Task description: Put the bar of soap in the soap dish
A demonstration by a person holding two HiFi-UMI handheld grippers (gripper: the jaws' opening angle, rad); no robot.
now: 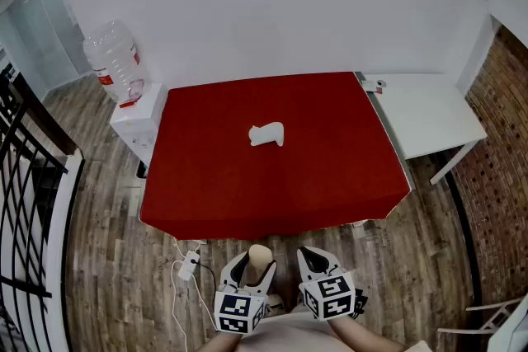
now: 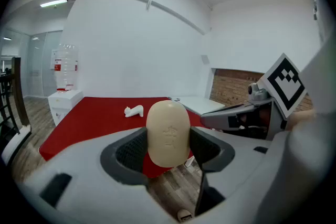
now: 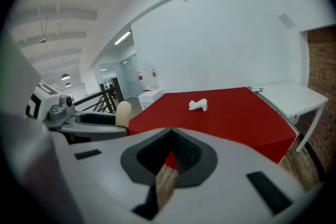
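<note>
Soap (image 2: 168,132) stands upright, clamped between the wide-set jaws of the left gripper (image 1: 250,268), just off the table's (image 1: 330,169) near edge. The right gripper (image 3: 169,150), also off that edge, is closed on nothing. The dish (image 1: 267,134) sits mid-table. Pickup looks done; carrying and placing remain.

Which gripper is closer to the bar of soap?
Left. The left gripper clamps the bar of soap between its jaws. The right gripper hangs just beside it on the right, shut and empty, not touching it.
</note>
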